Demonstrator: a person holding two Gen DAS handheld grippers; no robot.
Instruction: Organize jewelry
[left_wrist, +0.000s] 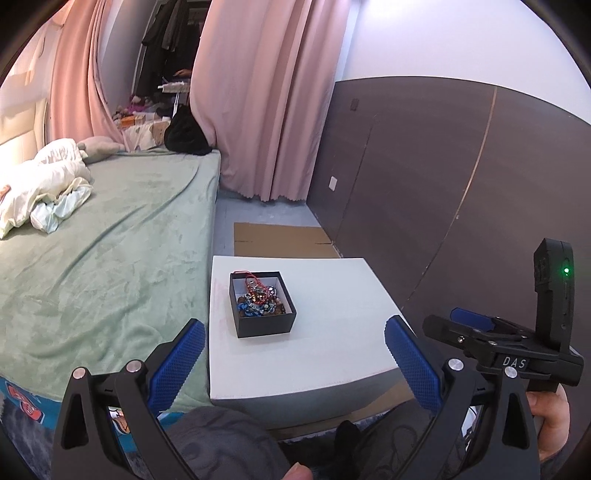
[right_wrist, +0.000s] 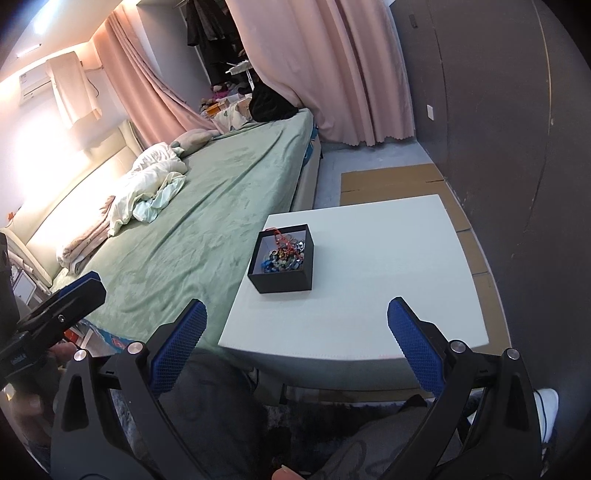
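Nearest to you, your left gripper (left_wrist: 293, 356) stands with its blue-padded jaws spread wide and nothing between them. Your right gripper (right_wrist: 295, 332) is just as wide apart and equally empty. In the left wrist view the right gripper shows at the right edge with a green light lit on its body, and your hand (left_wrist: 550, 421) wraps its handle. Your knees in grey trousers (left_wrist: 221, 439) fill the bottom of both views.

Just beyond the fingertips sits a low white table (right_wrist: 388, 295). On it, towards its left side, stands an open black box (left_wrist: 263, 304) with a pale lining, well apart from both grippers. Inside lies the jewelry (left_wrist: 260, 297): a tangled heap of beads in blue, brown and silver tones, with a red string (right_wrist: 277, 236) rising against the box's back wall. Individual pieces are too small to tell apart.

To the table's left runs a bed under a green blanket (left_wrist: 110, 251), with crumpled cream bedding (left_wrist: 44, 184) further up. Flattened cardboard (left_wrist: 280, 240) lies on the floor behind the table; pink curtains (left_wrist: 266, 99) hang beyond.
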